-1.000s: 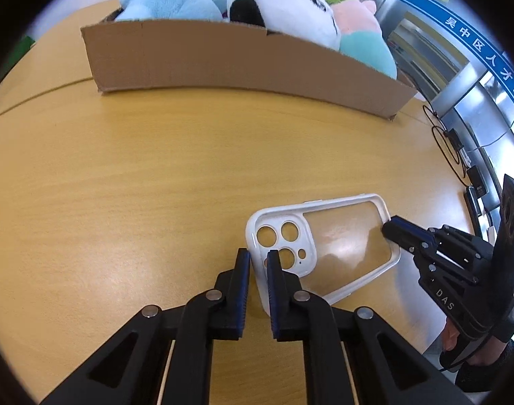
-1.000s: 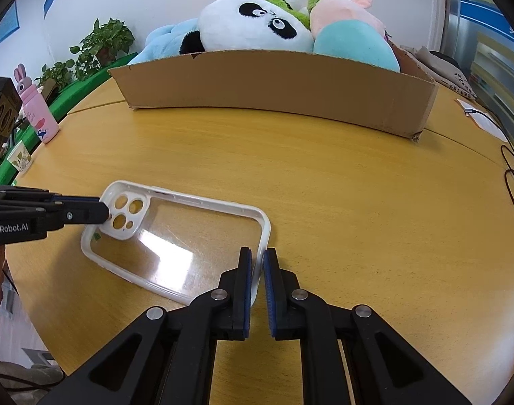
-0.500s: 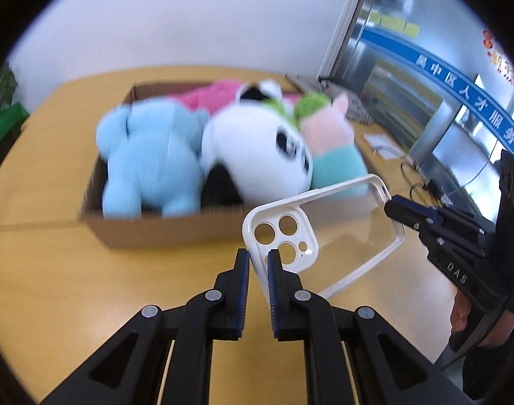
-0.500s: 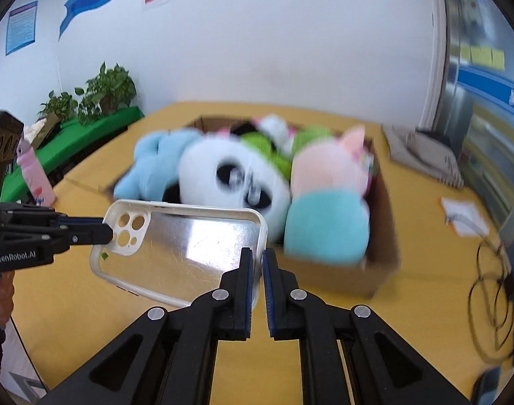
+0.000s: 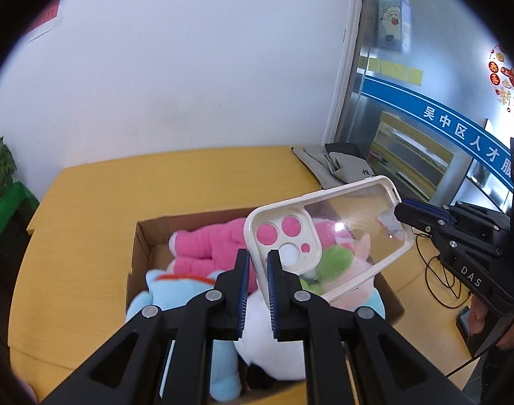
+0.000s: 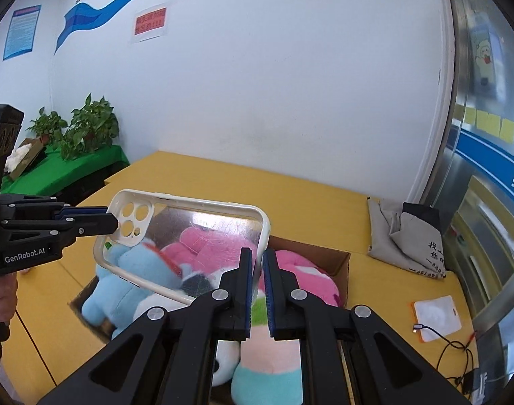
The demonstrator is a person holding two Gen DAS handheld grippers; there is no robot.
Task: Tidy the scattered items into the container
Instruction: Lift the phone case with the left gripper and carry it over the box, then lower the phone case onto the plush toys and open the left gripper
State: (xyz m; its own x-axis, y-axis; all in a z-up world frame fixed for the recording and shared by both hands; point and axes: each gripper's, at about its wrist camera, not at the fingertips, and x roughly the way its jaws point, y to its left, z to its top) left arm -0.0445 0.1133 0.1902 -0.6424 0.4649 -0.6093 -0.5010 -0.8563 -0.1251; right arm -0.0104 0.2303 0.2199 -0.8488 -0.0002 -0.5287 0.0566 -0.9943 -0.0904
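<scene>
The round yellow wooden table [image 5: 196, 175] carries an open brown cardboard box [image 5: 145, 236] packed with soft toys: a light-blue plush animal [image 6: 122, 273], a white-and-black panda plush [image 5: 270, 344], a bright pink plush [image 5: 209, 246], and a pink-and-teal plush with a green tuft [image 6: 270, 364]. Near the table's far right edge lies a folded grey cloth bag [image 6: 408, 236]; closer in, a white card sleeve [image 6: 437, 319] rests beside a thin black cable [image 6: 452, 341].

Held in the air above the box is the clear phone case with a cream-white rim [image 5: 327, 239] — tilted, its camera cut-outs toward the left side. The left gripper [image 5: 257, 266] is clenched on the rim at the camera end. The right gripper [image 6: 258, 270] is clenched on the rim at the opposite end, so the case spans between both tools, over the toys and touching none of them that can be seen.
</scene>
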